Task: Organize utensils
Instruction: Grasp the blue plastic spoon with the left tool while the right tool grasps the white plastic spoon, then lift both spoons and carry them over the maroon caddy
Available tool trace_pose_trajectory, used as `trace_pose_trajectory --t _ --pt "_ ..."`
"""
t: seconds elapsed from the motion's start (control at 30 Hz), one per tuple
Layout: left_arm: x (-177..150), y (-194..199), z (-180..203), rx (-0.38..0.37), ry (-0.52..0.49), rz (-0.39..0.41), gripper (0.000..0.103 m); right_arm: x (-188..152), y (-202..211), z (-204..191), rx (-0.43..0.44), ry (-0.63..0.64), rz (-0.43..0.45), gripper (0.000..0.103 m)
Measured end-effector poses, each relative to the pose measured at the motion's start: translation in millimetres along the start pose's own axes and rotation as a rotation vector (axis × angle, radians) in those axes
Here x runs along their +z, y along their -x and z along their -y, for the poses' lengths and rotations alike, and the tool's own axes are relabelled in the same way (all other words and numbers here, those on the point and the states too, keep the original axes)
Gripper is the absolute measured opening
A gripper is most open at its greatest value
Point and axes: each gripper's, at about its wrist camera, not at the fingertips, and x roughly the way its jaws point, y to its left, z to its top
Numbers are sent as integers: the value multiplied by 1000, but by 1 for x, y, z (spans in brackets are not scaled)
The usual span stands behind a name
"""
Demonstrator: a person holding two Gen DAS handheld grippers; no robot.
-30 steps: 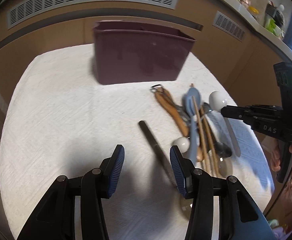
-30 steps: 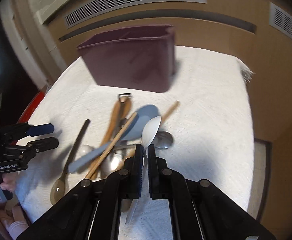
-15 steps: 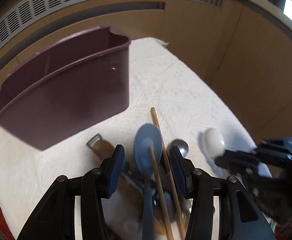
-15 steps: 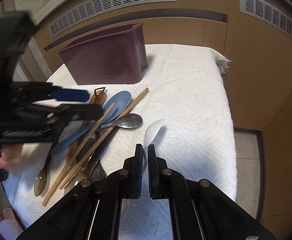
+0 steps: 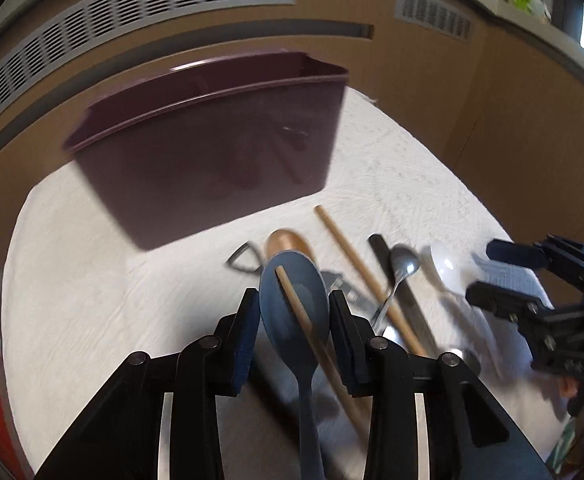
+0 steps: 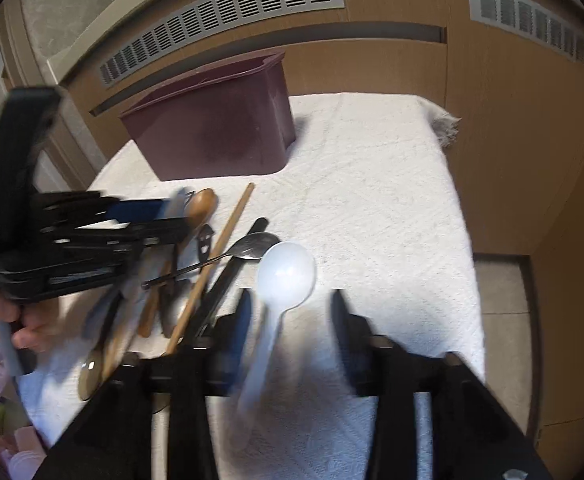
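On the white-clothed desk [image 6: 371, 184], near the maroon bin [image 5: 212, 152], my left tongs [image 5: 294, 326] straddle the blue spoon [image 5: 292, 300], not gripping, while my right tongs [image 6: 288, 316] gape around the white spoon [image 6: 286, 274].

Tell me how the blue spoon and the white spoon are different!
The blue spoon sits between the left claw fingers with a wooden chopstick lying across it; nothing lies on the white spoon. The blue spoon lies in the utensil pile; the white spoon lies beside it, between the open right claw fingers. Both have rounded bowls.
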Motion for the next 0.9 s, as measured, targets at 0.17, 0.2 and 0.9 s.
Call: trace_pose_trajectory --t 0.17,0.2,0.9 --pt "-26 21 -24 -44 83 17 36 8 -22 -7 5 -13 -57 55" --pt "-30 23 -27 -47 91 26 36 10 -27 -8 2 -20 -67 55" --pt "-39 130 -11 -8 47 340 32 24 58 -67 -32 148 164 31"
